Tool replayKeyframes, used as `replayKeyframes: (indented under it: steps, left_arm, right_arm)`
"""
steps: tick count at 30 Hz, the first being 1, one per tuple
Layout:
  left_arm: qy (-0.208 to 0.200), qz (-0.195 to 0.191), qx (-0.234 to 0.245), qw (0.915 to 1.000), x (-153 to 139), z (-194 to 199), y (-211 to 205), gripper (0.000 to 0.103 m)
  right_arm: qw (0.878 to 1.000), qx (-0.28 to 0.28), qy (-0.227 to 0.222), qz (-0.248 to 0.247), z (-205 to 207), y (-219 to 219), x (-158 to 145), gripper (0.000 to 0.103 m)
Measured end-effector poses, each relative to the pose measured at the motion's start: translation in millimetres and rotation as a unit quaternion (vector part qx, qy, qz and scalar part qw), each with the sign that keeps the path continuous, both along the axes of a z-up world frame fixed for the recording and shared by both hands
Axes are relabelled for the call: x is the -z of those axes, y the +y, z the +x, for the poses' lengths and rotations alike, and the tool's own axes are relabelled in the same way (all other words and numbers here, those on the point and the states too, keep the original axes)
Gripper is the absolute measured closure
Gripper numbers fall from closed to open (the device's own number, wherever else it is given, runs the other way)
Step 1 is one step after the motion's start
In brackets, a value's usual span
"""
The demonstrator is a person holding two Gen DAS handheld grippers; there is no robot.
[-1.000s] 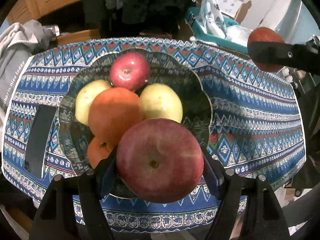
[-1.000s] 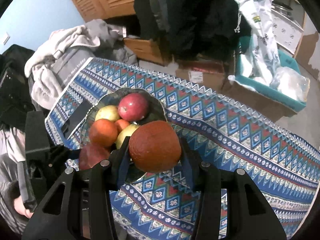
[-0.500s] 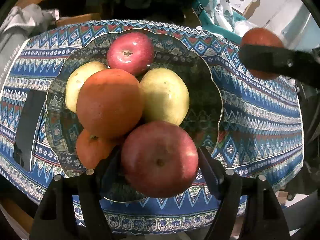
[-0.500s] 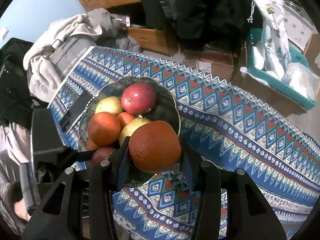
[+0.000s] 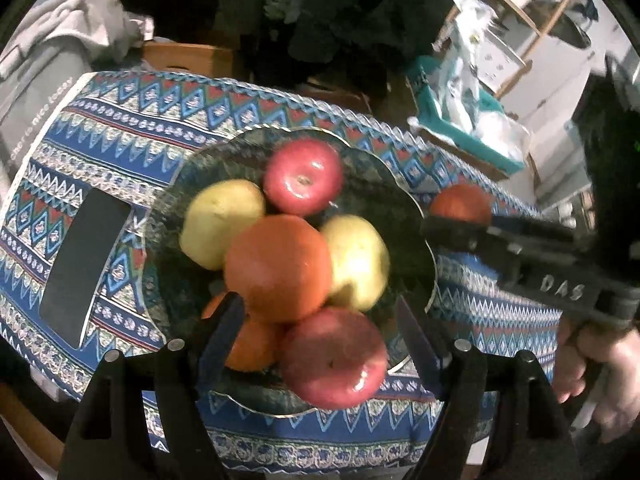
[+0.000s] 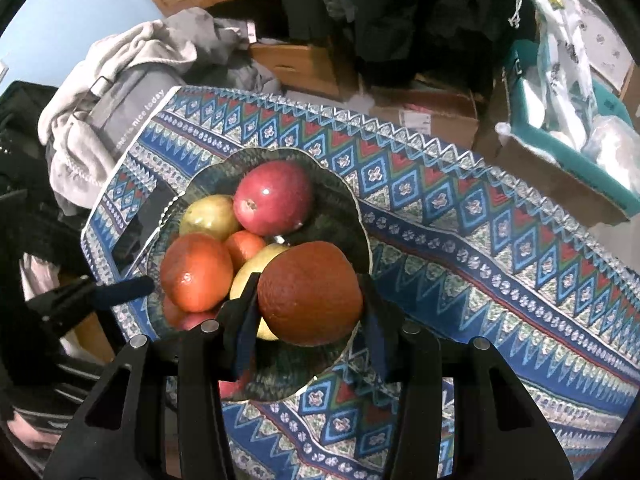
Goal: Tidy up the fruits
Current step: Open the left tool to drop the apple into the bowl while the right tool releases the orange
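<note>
Since a second earlier, the left tool [image 5: 320,332] had let go of the red apple [image 5: 334,358]; its jaws were opening, pads clear, the apple lying stem-up at the bowl's [image 5: 430,248] near rim. Farther right, the right tool [image 6: 308,312] stayed clenched on a round, dull-orange orange [image 6: 310,292] above the bowl.

White lettering "nice today" read on grey fabric bag [image 6: 120,120], far left of right gripper; preceding word unreadable. Raised letters "DAS" seen on black right gripper body [image 5: 560,288], right of left gripper.
</note>
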State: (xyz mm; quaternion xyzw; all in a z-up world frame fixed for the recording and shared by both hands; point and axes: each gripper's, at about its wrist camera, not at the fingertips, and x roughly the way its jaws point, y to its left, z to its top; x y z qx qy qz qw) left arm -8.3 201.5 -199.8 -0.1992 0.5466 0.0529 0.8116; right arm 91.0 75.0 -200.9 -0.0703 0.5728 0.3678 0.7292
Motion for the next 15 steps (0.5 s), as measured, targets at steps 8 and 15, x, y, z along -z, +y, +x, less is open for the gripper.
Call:
replayKeyframes:
  steps: [8,15]
  left_arm:
    - [-0.007,-0.009,-0.042,0.999,3,2,30,0.024]
    - [0.0,-0.027,-0.051,0.9983,8,1,37,0.024]
  right_arm:
    - [1.0,-0.004,0.014,-0.015,7,15,22,0.057]
    - [1.0,0.0,0.01,-0.013,12,21,23,0.052]
